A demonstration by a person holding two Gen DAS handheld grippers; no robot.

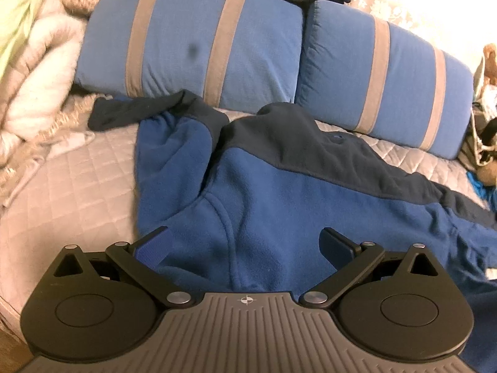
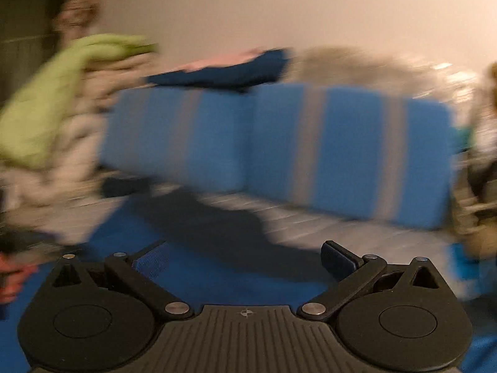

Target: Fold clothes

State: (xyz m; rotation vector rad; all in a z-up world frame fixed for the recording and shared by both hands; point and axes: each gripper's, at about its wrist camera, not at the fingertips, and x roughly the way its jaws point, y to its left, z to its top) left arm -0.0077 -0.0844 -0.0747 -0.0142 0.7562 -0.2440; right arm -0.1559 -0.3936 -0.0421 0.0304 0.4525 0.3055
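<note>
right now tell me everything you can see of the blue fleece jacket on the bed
The blue fleece jacket looks like soft pile fabric, royal blue in the body with navy across the shoulders and collar. It lies unfolded and rumpled on the quilted bedspread, collar toward the striped blue pillows, one sleeve bunched at its left. The open left gripper hovers over its lower part, holding nothing.

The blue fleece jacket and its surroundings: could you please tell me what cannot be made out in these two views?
- Left wrist view: the fleece jacket hem is hidden behind the left gripper body; its right sleeve runs off the edge.
- Right wrist view: motion blur smears the striped pillows and folded pile; the right gripper stays sharp.
</note>
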